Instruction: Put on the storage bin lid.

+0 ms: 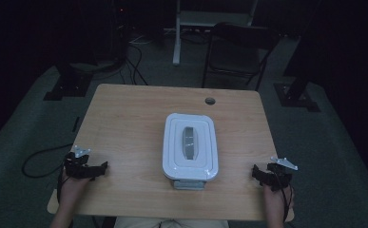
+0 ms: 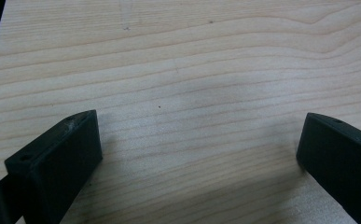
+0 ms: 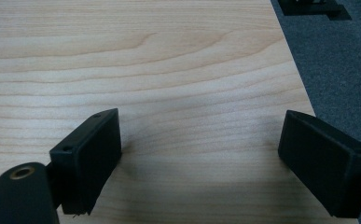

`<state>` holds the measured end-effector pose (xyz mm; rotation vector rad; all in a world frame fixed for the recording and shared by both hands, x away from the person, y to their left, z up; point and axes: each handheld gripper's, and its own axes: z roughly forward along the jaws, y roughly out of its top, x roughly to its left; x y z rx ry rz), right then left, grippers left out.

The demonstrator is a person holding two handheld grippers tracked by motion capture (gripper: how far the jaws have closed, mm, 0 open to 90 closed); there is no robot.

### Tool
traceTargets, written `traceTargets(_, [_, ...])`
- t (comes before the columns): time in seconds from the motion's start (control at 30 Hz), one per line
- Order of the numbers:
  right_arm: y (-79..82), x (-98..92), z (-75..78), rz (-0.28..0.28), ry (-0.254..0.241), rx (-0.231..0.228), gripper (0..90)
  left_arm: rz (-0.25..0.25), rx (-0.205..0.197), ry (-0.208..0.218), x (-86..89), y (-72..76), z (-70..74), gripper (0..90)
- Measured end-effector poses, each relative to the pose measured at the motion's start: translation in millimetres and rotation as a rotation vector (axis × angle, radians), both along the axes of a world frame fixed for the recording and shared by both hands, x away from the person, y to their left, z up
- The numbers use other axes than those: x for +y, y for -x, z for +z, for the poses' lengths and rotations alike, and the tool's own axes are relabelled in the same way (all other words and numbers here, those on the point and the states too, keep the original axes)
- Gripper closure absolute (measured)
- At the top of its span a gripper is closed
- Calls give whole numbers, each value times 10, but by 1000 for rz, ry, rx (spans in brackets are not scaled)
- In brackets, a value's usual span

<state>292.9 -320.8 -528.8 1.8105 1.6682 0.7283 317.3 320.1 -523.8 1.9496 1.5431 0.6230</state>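
**A:** What does the high view show, taken from the largest item down?

**B:** A wooden table (image 1: 124, 123) on a dark carpeted floor, with a folding chair (image 1: 238, 47) beyond its far edge. At the middle of the table, slightly toward the near edge, sits a white lidded container (image 1: 190, 145), long axis running near to far, with a grey handle (image 1: 189, 141) recessed in the lid.

**A:** And the grippers?

**B:** The left gripper (image 1: 101, 168) rests at the near left corner; the right gripper (image 1: 256, 172) rests at the near right edge. Both are well apart from the container. In each gripper view the jaws stand spread wide over bare wood, nothing between them.

**A:** What step is judged to be in hand?

**B:** Most likely the approach to the container, probably to open it. A grey latch (image 1: 189, 184) seems to project at the near end; whether the other sides carry latches cannot be told.

**A:** How is that step done well?

**B:** Bring both grippers inward together, keeping the jaws spread until they flank the target. One gripper should steady the body from the side while the other works the near latch or the handle, squarely, so the light container neither slides nor tips.
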Motion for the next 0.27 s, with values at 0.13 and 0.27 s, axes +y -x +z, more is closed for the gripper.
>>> traceTargets(0.13, [-1, 1, 0, 0, -2, 0, 128, 14, 1, 0, -12, -3, 0, 5])
traceTargets(0.27, [0, 1, 0, 0, -2, 0, 128, 15, 1, 0, -13, -4, 0, 5])
